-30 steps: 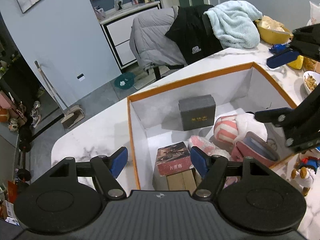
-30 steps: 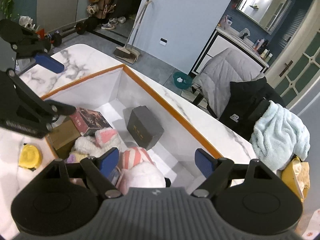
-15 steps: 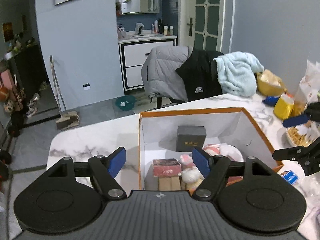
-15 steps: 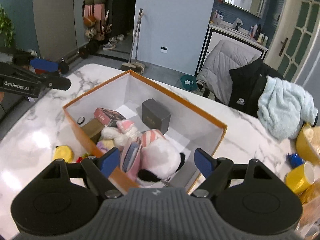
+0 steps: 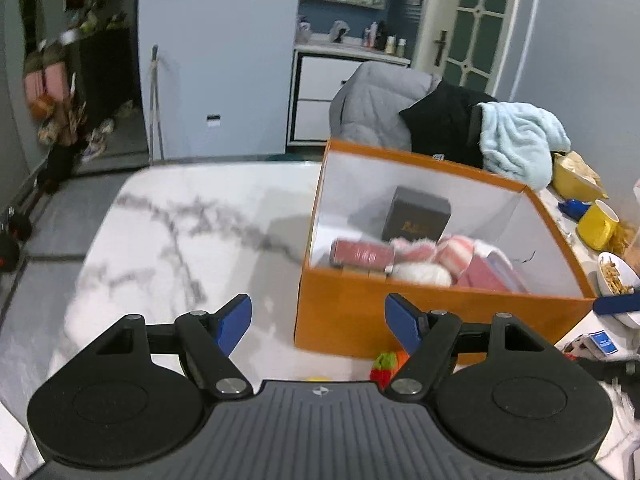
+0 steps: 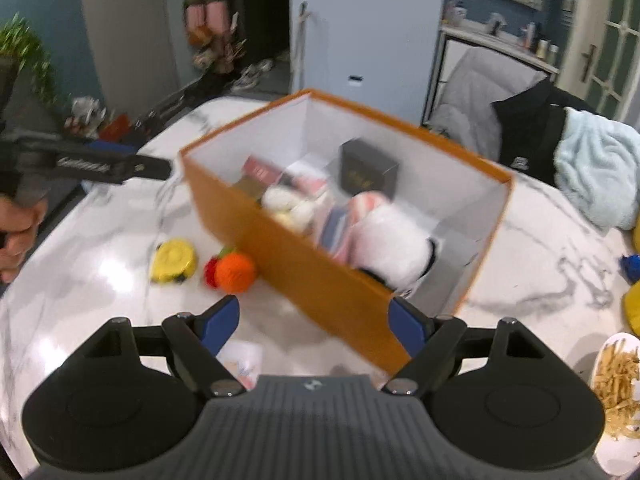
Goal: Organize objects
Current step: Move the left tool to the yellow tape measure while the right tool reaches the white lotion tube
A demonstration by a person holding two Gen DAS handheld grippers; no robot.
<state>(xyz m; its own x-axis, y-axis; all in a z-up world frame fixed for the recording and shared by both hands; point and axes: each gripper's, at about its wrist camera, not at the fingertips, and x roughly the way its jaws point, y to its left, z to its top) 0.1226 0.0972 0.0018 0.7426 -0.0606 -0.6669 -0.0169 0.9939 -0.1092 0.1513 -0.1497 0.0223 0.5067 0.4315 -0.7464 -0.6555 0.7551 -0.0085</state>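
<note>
An orange box (image 5: 400,320) with white inner walls stands on the marble table (image 5: 180,240); it also shows in the right wrist view (image 6: 320,276). Inside lie a dark grey box (image 5: 418,218), a red box (image 5: 362,254), a white and pink striped plush toy (image 6: 384,236) and other soft things. My left gripper (image 5: 318,322) is open and empty, low over the table before the box's left corner. My right gripper (image 6: 314,326) is open and empty before the box's near wall. A yellow disc (image 6: 174,262) and an orange and red plush toy (image 6: 232,272) lie on the table outside the box.
A chair with grey and black jackets and a light blue towel (image 5: 520,144) stands behind the table. A yellow mug (image 5: 598,224) and a plate of fries (image 6: 616,392) are at the right. A small card (image 6: 242,364) lies under my right gripper.
Both grippers have pulled back and down from above the box to outside its near walls. Both stay open and empty.
</note>
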